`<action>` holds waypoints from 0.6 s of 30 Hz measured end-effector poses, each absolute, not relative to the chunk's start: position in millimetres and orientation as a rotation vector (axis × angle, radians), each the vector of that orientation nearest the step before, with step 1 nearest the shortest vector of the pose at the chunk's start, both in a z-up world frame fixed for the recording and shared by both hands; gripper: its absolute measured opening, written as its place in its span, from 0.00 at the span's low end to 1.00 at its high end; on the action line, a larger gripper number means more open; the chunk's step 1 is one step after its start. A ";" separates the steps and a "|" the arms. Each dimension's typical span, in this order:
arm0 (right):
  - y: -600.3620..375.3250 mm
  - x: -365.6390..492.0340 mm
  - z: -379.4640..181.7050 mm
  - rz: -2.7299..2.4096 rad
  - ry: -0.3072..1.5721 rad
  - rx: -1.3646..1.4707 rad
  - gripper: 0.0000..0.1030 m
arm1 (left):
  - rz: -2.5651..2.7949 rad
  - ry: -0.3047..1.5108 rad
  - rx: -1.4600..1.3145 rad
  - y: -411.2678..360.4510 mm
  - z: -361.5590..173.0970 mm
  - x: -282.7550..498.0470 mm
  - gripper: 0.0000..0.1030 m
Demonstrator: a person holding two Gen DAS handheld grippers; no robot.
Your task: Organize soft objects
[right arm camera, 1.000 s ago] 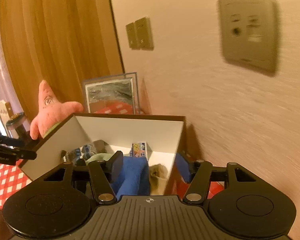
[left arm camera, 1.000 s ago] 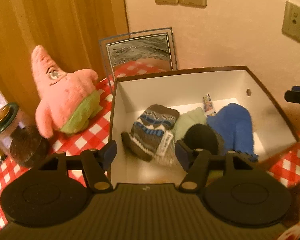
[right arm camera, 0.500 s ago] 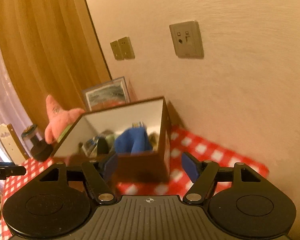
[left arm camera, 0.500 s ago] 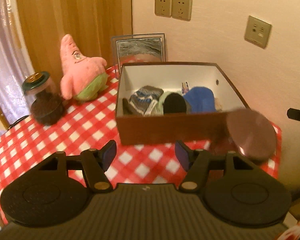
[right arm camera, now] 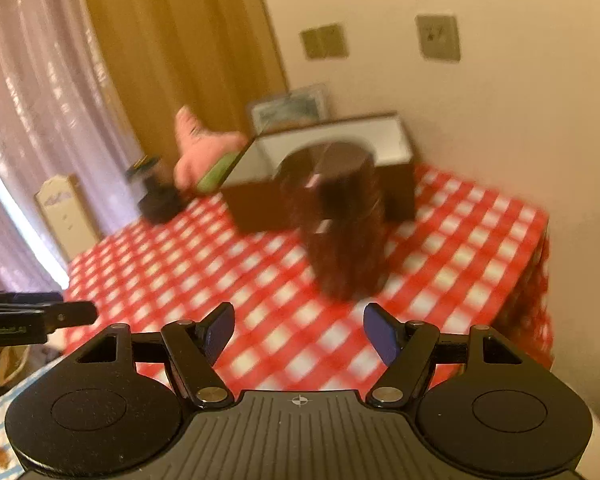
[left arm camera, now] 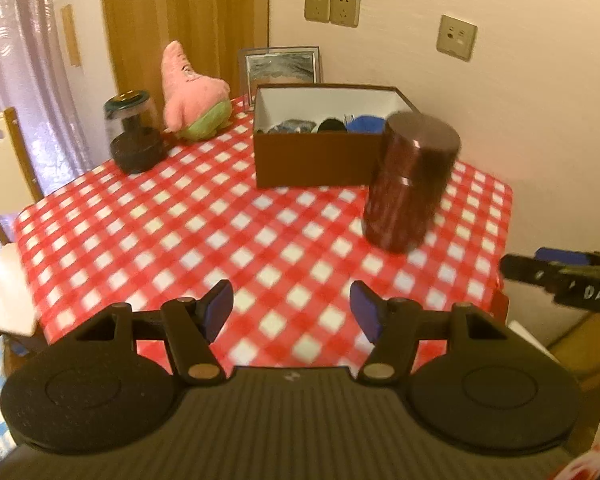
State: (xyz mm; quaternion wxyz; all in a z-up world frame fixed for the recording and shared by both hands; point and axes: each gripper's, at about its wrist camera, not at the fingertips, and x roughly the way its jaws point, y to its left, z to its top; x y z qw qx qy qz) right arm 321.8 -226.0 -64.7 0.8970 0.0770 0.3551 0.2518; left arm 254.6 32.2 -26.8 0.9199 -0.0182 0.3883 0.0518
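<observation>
A brown box [left arm camera: 320,160] with white inner walls stands at the back of the checked table [left arm camera: 220,232]; knitted, black and blue soft things [left arm camera: 364,123] lie inside it. A pink star plush toy [left arm camera: 188,92] sits left of the box, outside it. My left gripper [left arm camera: 291,312] is open and empty over the table's near edge, far from the box. My right gripper [right arm camera: 299,334] is open and empty too, over the near edge. In the blurred right wrist view the box [right arm camera: 260,204] and the plush toy [right arm camera: 204,152] lie well ahead.
A dark red cylindrical canister [left arm camera: 412,184] stands in front of the box's right corner, seen as the canister [right arm camera: 344,220] in the right wrist view. A glass jar [left arm camera: 134,136] stands far left. A framed picture [left arm camera: 280,66] leans on the wall. A white chair [left arm camera: 0,160] stands left.
Both grippers have drawn back from over the box to the table's near edge. The canister has come into view. The right jaws have widened a little.
</observation>
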 end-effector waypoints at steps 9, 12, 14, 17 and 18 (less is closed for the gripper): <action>-195.8 209.0 -66.7 0.553 0.783 0.105 0.69 | 0.095 0.808 -0.045 30.2 -23.4 148.1 0.60; -194.1 184.6 -61.7 0.552 0.782 0.099 0.69 | 0.089 0.819 -0.051 29.4 -22.7 126.6 0.60; -194.1 173.2 -58.6 0.555 0.785 0.096 0.69 | 0.085 0.827 -0.055 28.0 -23.0 114.3 0.60; -194.7 159.3 -55.9 0.558 0.789 0.089 0.69 | 0.077 0.835 -0.066 25.4 -22.1 100.7 0.60; -194.9 156.2 -55.8 0.560 0.791 0.085 0.69 | 0.074 0.836 -0.067 25.2 -22.4 97.7 0.60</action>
